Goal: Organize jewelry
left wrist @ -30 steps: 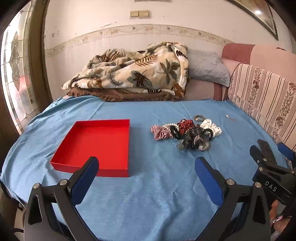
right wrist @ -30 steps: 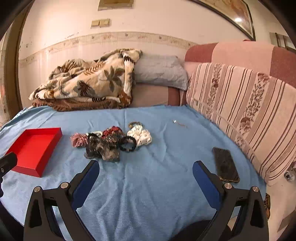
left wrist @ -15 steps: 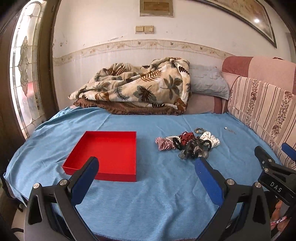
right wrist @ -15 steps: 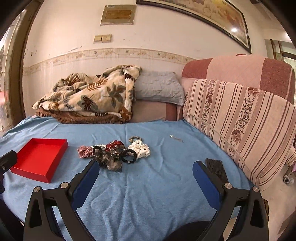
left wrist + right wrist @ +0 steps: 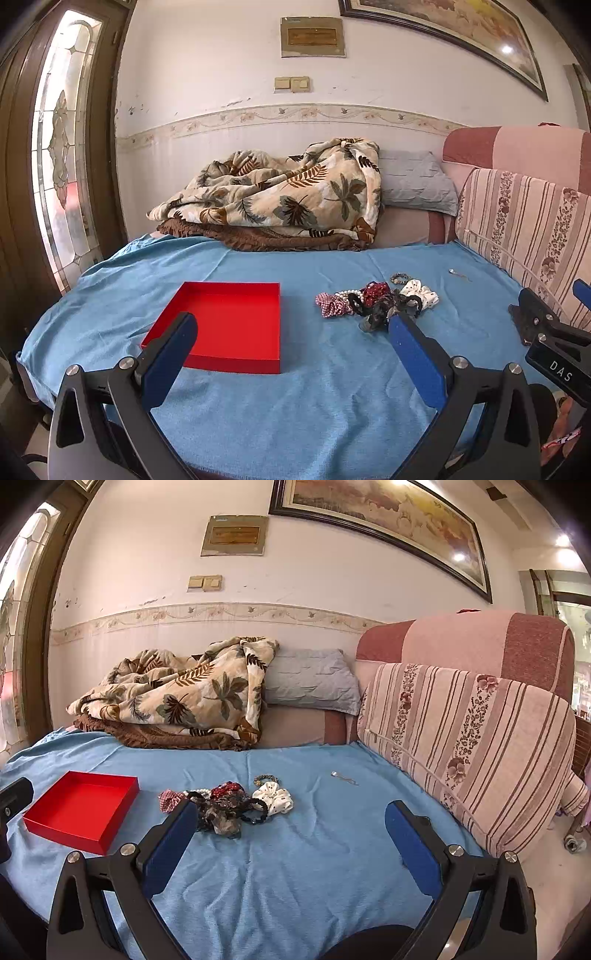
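Note:
An empty red tray lies on the blue bed cover, left of a heap of scrunchies and bracelets. A white dotted scrunchie sits at the heap's right end. A small silver piece lies apart, further right. My left gripper hovers open near the front edge, empty, well short of the tray and heap. My right gripper is likewise open and empty, in front of the heap. The right gripper's body shows at the left wrist view's right edge.
A leaf-print blanket and a grey pillow are piled at the back against the wall. A striped cushion borders the right side. A wooden door frame with patterned glass stands at the left.
Both grippers have pulled back and tilted up, so more wall and the picture frame show and the tray and heap look further away. Nothing on the bed has moved.

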Available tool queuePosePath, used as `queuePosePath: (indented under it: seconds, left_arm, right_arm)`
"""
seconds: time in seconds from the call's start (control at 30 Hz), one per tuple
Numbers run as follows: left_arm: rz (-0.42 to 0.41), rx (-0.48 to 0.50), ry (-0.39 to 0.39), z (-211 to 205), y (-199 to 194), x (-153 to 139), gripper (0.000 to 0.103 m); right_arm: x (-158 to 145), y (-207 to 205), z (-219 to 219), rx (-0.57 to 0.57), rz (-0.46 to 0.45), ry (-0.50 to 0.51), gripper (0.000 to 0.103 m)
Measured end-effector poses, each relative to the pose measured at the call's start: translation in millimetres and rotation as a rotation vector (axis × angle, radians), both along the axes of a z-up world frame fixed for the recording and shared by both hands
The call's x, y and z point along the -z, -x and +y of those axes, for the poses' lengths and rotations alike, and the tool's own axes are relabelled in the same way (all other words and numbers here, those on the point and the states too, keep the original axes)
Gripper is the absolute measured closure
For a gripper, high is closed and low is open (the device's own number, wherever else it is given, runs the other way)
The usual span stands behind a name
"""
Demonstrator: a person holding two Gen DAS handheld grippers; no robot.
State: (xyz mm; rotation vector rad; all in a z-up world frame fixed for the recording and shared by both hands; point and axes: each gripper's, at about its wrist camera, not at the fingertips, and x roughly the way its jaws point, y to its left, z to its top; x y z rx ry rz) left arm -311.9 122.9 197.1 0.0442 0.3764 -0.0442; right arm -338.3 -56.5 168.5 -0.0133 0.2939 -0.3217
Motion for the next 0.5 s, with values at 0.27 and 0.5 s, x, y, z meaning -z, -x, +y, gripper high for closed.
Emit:
queuePosePath:
  seconds: [0.27, 0.5]
  left_arm:
    - [0.001, 0.008, -0.009, -2, -2, 4, 0.000]
    - [0.052, -0.004, -0.017, 2, -21, 13, 0.000]
  right_arm:
    - [1, -6, 3, -0.013, 0.005, 0.008, 0.000]
    - [11, -31, 7, -0.029, 0.021, 0.017, 0.000]
